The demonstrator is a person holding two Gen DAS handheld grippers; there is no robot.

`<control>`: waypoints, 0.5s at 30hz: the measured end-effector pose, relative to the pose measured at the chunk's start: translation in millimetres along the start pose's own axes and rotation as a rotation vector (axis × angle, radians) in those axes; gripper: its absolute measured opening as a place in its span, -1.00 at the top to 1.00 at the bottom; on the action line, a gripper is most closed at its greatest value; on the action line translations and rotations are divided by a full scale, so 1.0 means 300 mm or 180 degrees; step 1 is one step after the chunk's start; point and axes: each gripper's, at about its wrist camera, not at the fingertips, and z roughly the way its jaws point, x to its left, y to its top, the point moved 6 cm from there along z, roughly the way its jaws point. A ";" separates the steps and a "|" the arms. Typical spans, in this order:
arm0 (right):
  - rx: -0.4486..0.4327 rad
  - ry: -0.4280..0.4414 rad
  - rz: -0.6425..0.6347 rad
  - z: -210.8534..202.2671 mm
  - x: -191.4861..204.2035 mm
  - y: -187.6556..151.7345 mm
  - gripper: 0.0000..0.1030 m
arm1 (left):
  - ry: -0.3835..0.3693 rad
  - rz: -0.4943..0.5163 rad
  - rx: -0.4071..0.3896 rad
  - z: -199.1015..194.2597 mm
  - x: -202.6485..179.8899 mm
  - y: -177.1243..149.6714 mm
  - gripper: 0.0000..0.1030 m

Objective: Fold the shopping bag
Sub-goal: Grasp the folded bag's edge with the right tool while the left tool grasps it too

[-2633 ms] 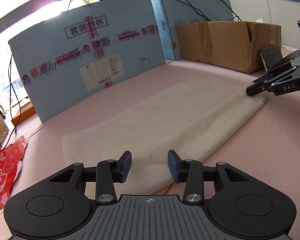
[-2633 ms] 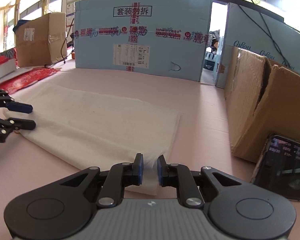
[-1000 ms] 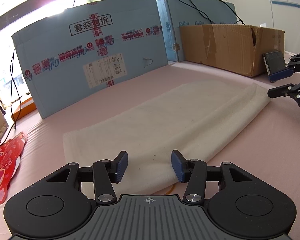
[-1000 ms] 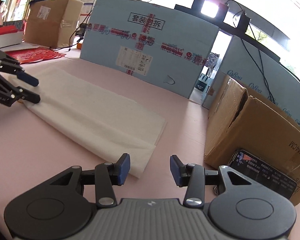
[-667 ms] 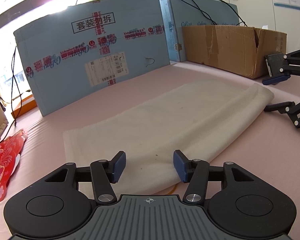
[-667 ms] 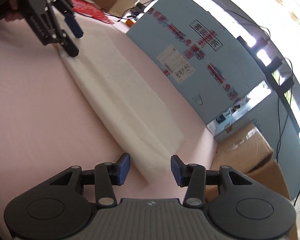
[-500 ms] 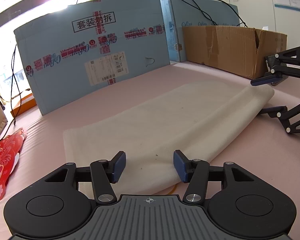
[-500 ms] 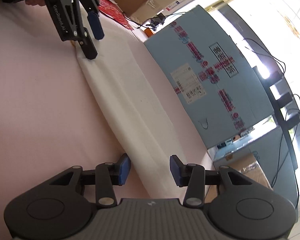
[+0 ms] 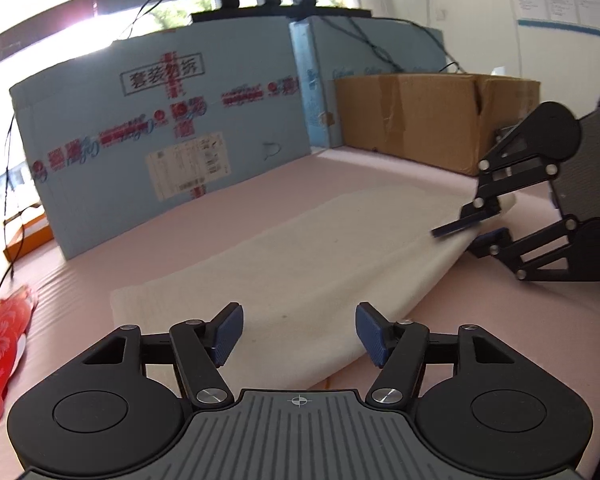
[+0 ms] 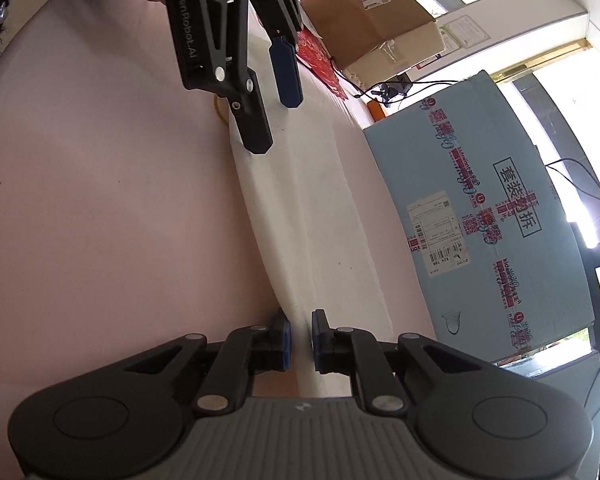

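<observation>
cream shopping bag [image 9: 308, 264] lay flat as a long folded strip on the pink worktop [image 9: 520, 320], in front of the blue carton [image 9: 160, 152]. right gripper [image 10: 299, 340] had its jaws narrowed around the bag's far end edge, cloth between the pads, pinching it. left gripper [image 9: 298, 334] sat over the near end with jaws spread wide, nothing held. brown box [image 9: 432, 116] stood behind, red cloth [image 9: 0, 352] off to the left.
</observation>
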 end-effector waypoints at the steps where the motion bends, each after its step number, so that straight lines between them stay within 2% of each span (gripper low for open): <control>1: -0.0028 0.0040 0.0033 -0.007 0.000 0.003 0.79 | -0.0042 0.0042 -0.0031 -0.004 -0.009 0.006 -0.22; 3: -0.0089 0.0111 0.0114 -0.022 -0.004 0.010 0.79 | -0.0155 0.0260 -0.0011 0.010 -0.048 0.016 -0.22; 7: -0.0184 0.0175 0.0308 -0.053 -0.028 0.015 0.79 | -0.0222 0.0658 0.0140 0.063 -0.101 0.016 -0.22; 9: -0.0231 0.0204 0.0466 -0.074 -0.052 0.010 0.80 | -0.0229 0.0613 0.0204 0.085 -0.075 0.014 -0.13; 10: -0.0238 0.0208 0.0512 -0.082 -0.059 0.006 0.80 | -0.0203 0.0533 0.0230 0.088 -0.047 0.014 0.00; 11: -0.0241 0.0211 0.0582 -0.093 -0.070 -0.002 0.80 | -0.0183 0.0454 0.0254 0.090 -0.019 0.014 0.21; 13: -0.0242 0.0241 0.0752 -0.111 -0.090 -0.023 0.80 | -0.0205 0.0305 0.0281 0.078 0.028 0.002 0.34; 15: -0.0251 0.0313 0.0952 -0.120 -0.112 -0.043 0.80 | -0.0392 0.0107 0.0284 0.056 0.057 -0.011 0.44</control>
